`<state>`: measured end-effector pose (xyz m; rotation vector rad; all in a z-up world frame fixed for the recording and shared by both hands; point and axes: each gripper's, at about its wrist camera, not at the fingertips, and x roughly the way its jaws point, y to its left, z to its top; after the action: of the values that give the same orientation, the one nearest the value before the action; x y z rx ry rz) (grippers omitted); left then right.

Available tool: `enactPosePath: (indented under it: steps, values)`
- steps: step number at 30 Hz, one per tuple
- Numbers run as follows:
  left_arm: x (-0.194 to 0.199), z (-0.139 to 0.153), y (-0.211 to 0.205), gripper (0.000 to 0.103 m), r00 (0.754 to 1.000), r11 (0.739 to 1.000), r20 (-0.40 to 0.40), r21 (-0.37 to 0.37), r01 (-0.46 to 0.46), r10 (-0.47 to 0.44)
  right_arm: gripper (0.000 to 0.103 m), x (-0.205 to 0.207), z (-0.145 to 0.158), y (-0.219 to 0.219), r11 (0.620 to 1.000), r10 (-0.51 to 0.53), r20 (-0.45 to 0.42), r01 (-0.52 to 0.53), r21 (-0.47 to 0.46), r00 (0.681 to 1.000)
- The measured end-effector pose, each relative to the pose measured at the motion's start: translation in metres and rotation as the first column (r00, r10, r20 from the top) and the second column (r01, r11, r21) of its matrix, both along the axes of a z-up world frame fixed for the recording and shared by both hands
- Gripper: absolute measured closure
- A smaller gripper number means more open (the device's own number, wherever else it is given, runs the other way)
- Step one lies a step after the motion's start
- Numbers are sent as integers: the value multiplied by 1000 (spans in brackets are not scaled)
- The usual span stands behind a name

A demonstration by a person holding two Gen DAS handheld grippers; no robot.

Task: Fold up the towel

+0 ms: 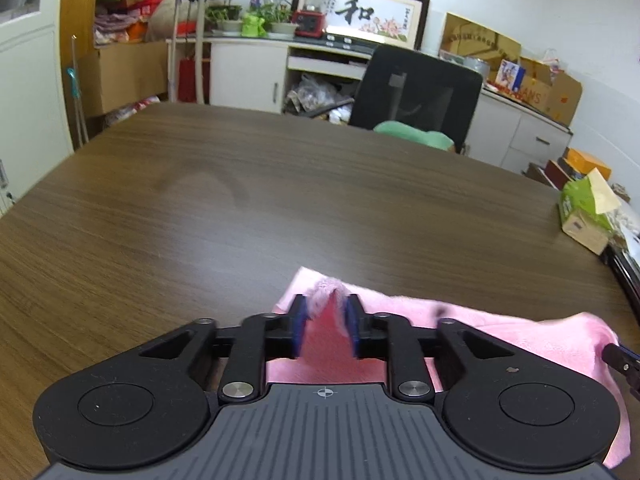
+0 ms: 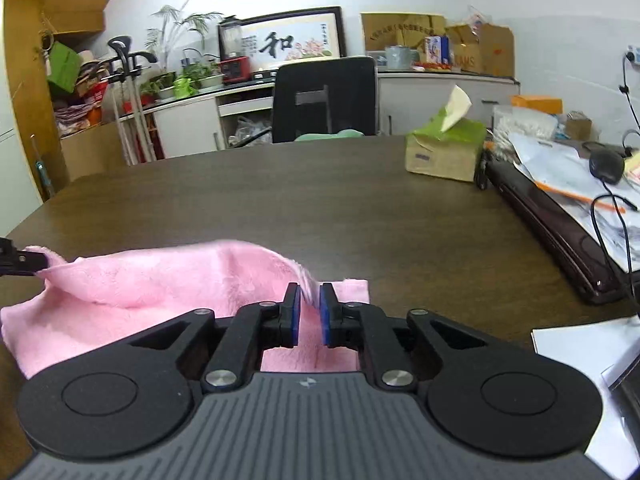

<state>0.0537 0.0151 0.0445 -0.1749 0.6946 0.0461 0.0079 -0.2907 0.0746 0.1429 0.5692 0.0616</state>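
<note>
A pink towel [image 1: 520, 332] lies partly doubled over on the dark wooden table [image 1: 240, 200], close under both grippers. My left gripper [image 1: 326, 300] is open; a raised corner of the towel stands like a small tent between its blue pads, which do not press on it. In the right wrist view the towel [image 2: 160, 280] spreads to the left, its upper layer curving over. My right gripper [image 2: 309, 290] is slightly open, with the towel's edge running loosely through the narrow gap. The left gripper's fingers [image 2: 20, 260] show at the towel's far left corner.
A green tissue box [image 2: 444, 148] stands at the right of the table [image 2: 360, 208], beside a dark laptop [image 2: 560, 232], loose papers and a black mouse [image 2: 606, 164]. White paper [image 2: 588, 356] lies near right. A black office chair [image 1: 416, 92] stands behind the far edge.
</note>
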Motion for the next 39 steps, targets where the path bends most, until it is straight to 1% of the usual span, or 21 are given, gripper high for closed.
enactPosePath:
  steps: [4,5,7,9,11,13,15,17,19,21,23,24,26,28,30,35,37,38,39]
  values:
    - [-10,11,12,52,998,999,50,1,-50,50,84,-7,6,-7,999,-20,27,19,36,999]
    - [-12,12,15,51,997,998,56,5,-59,58,82,-11,9,-9,999,-26,44,24,44,999]
    - [-16,12,21,51,996,997,50,11,-73,73,74,-18,15,-12,998,-29,72,24,64,997]
    - [-19,10,27,51,996,997,42,13,-73,73,56,-25,19,-12,996,-8,88,0,84,996]
    - [-22,6,28,52,998,999,27,18,-52,51,53,-30,19,-7,994,32,82,-40,100,996]
    - [-25,0,21,52,1000,999,5,37,14,-15,53,-32,19,0,992,72,63,-78,97,995]
    - [-26,-4,14,53,997,995,-13,57,78,-77,51,-30,15,10,990,110,21,-111,91,994]
    - [-27,-8,5,53,992,988,-15,80,130,-129,50,-28,12,17,987,134,-21,-132,90,991]
    - [-30,-13,-6,53,982,977,-19,108,186,-185,49,-22,7,15,984,135,-65,-126,128,989]
    - [-29,-17,-14,53,978,968,-35,140,207,-204,49,-15,0,10,978,131,-109,-111,179,985]
    - [-27,-23,-18,53,978,964,-60,168,207,-199,50,-13,-2,1,971,120,-112,-93,221,987]
    - [-26,-25,-19,52,979,963,-77,177,202,-191,54,-13,-2,-5,969,100,-116,-71,236,988]
    - [-26,-26,-18,52,979,965,-80,174,197,-185,61,-11,-1,-16,963,66,-134,-27,270,989]
    - [-27,-26,-18,52,981,967,-85,174,187,-174,64,-9,-2,-25,951,72,-148,-23,309,986]
    - [-31,-25,-21,52,984,969,-93,183,164,-149,67,-6,-2,-29,949,52,-158,1,316,986]
    - [-40,-22,-33,52,993,974,-94,210,83,-65,66,-3,0,-12,976,22,-178,18,215,984]
    - [-43,-21,-36,51,995,975,-90,217,53,-34,63,-4,4,-2,986,-8,-177,37,161,984]
    - [-44,-21,-38,50,996,973,-84,226,42,-24,57,-6,7,5,990,-20,-153,41,135,988]
    - [-45,-21,-40,50,997,971,-77,236,35,-18,56,-8,9,10,993,-16,-124,30,116,992]
